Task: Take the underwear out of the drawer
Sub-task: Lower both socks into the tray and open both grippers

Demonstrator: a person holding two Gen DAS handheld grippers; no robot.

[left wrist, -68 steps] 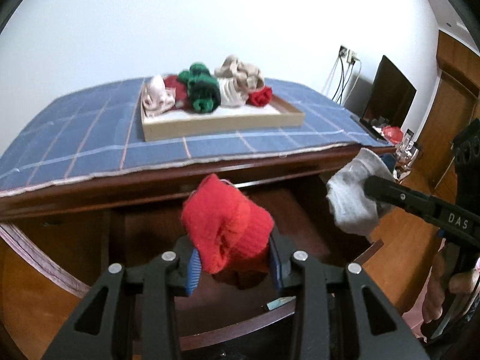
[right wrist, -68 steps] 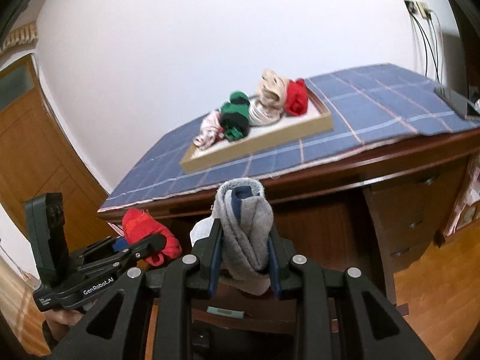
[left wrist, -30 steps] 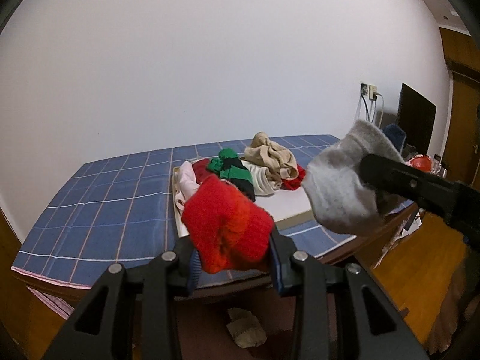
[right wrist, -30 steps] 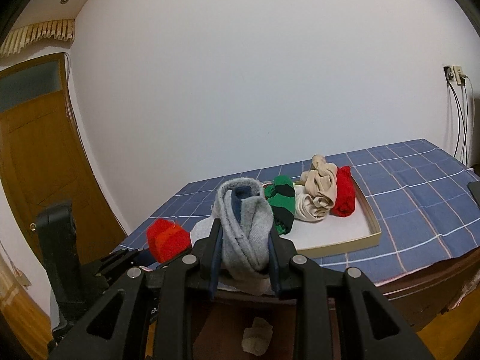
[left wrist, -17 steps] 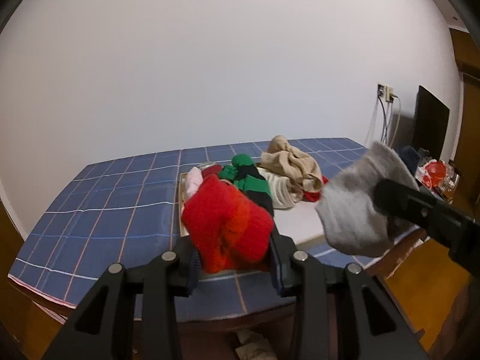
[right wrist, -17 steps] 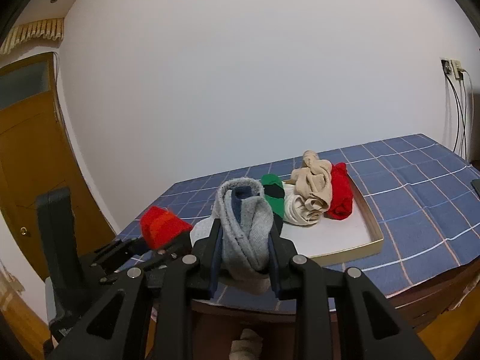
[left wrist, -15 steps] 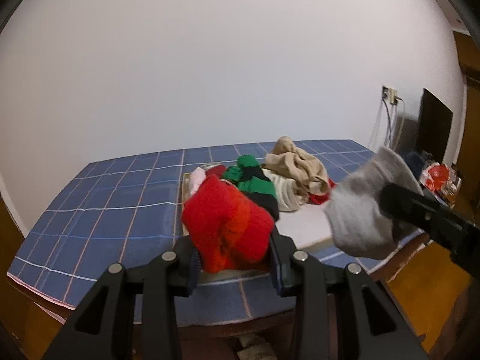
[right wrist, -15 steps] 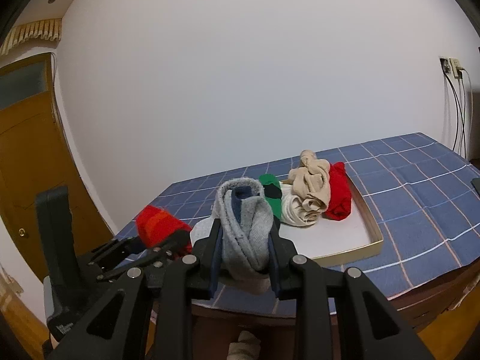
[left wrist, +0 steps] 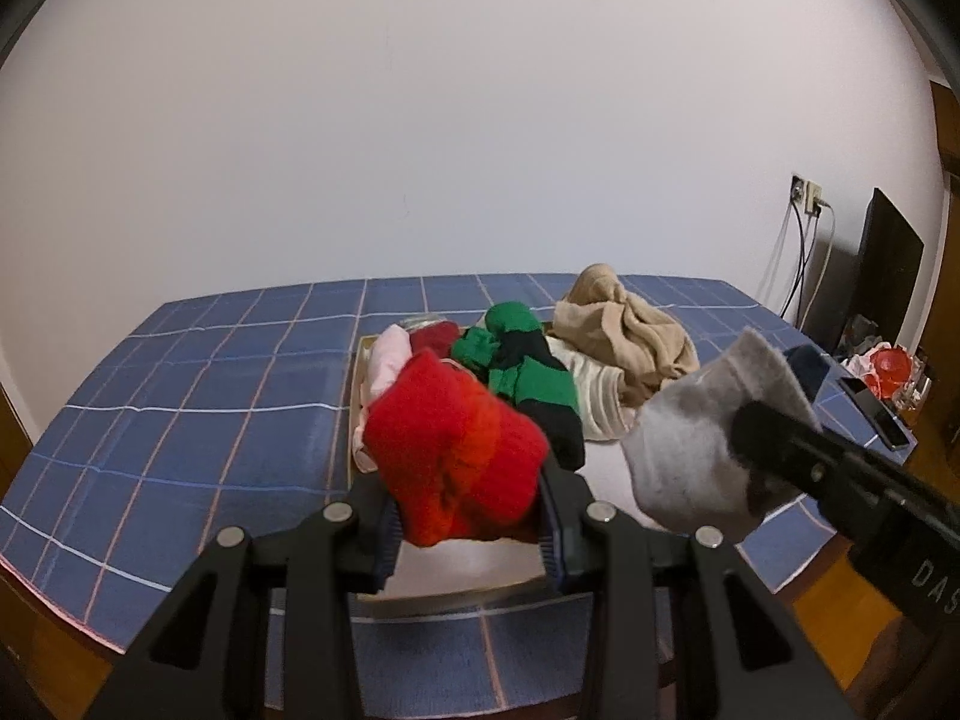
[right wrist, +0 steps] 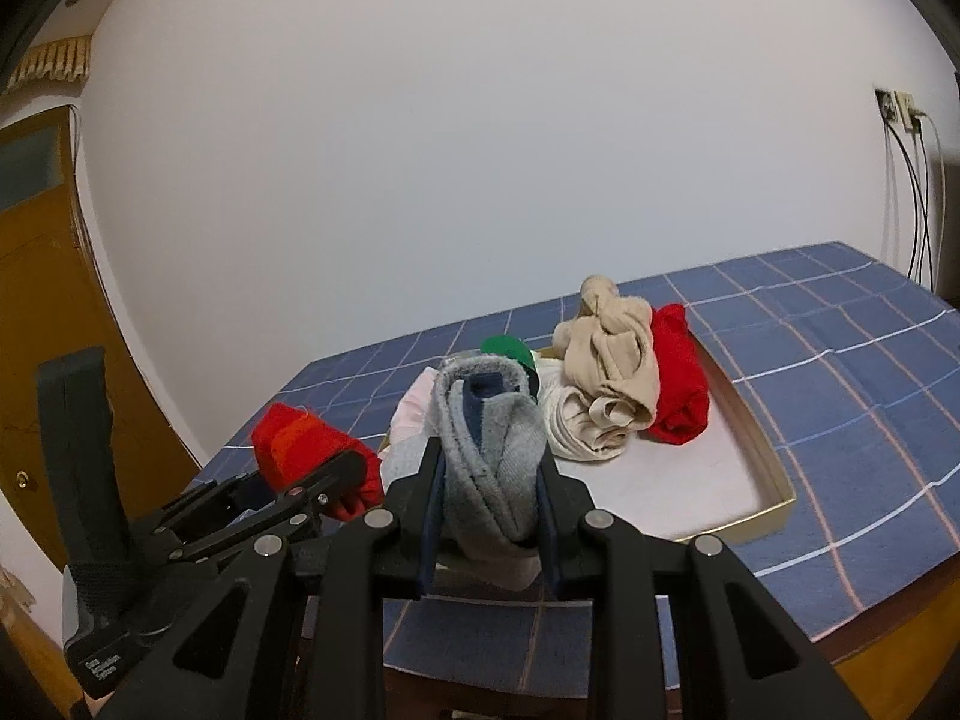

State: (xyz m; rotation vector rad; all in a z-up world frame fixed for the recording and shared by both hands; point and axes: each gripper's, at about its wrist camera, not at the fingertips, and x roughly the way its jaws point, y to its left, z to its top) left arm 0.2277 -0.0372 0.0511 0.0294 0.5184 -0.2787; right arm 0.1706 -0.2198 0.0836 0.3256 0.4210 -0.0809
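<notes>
Underwear is already up out of the drawer in both hands: the left tool (left wrist: 468,531) is clamped on a red bundle (left wrist: 456,456), and the right tool (right wrist: 489,531) is pinched tight on a grey bundle (right wrist: 489,456) with a dark blue strip folded inside it. Both bundles hang in the air side by side, the red one just left of the grey one, over the near edge of the tray (right wrist: 774,474) that lies ahead of and below the two tools. Beyond them, at the tray's far end, sit a green and black roll (left wrist: 528,372), a beige heap (right wrist: 612,354), a cream roll (right wrist: 585,426) and another red piece (right wrist: 678,384); a pale pink piece (left wrist: 387,372) seems to lie at the left end, though the held red bundle hides most of it. The tray rests on a blue checked cloth (left wrist: 198,396) covering the counter. The risk from here, as I judge it, is release too near the rim: either bundle could tip over the near wall and fall back toward the floor, or unroll on landing. The tools are close enough that they might also bump.
</notes>
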